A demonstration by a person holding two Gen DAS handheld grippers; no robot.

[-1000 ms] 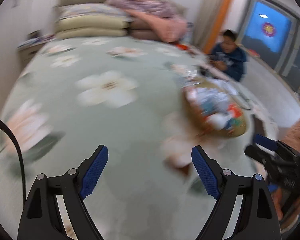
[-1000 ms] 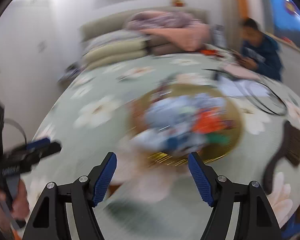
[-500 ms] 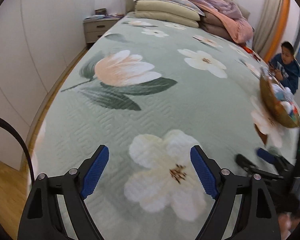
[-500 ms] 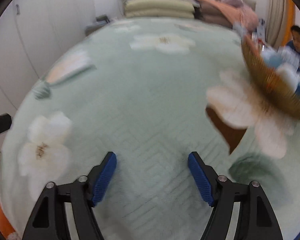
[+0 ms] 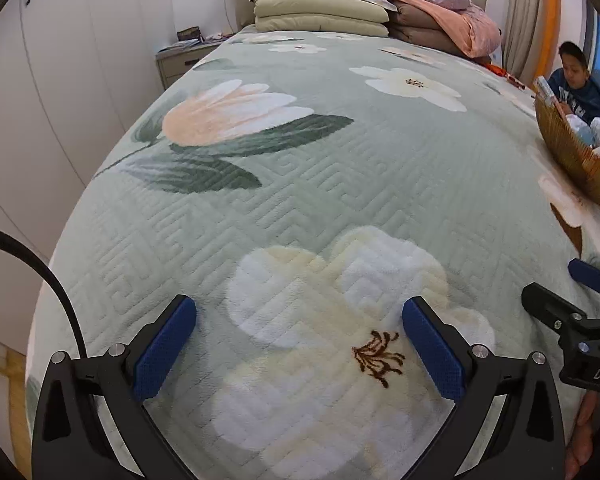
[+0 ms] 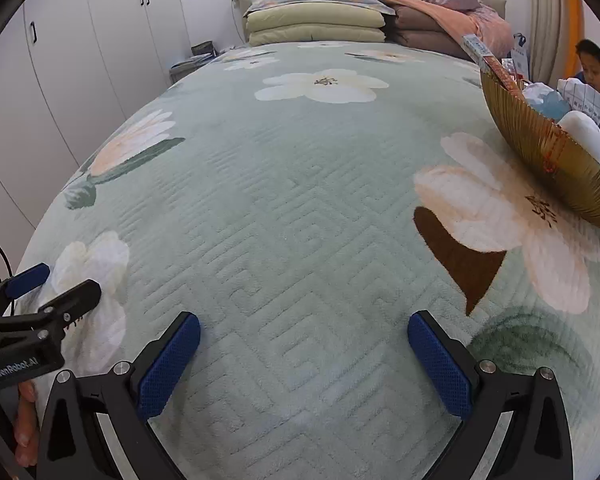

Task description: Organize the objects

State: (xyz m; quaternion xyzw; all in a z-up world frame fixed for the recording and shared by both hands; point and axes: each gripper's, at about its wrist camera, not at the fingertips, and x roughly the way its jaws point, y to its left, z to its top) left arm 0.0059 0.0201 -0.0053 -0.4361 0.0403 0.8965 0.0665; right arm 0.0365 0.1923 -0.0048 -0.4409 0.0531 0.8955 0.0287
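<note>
Both hand-held grippers dropped toward bedspread (image 6: 300, 208); bowl (image 6: 540, 148) tilts left.

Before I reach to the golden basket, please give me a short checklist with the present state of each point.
1. Left claw open, nothing between its pads: ok; its jaws have just been opening.
2. Right claw open and empty: ok; it also just opened wider.
3. Golden basket in view, resting on the bedspread to the right: ok.
4. Bedspread between right claw and basket free of loose things: ok.
5. Which items lie in the basket: cannot tell, mostly hidden by its wall.
6. Person behind the basket out of the path: cannot tell.
</note>
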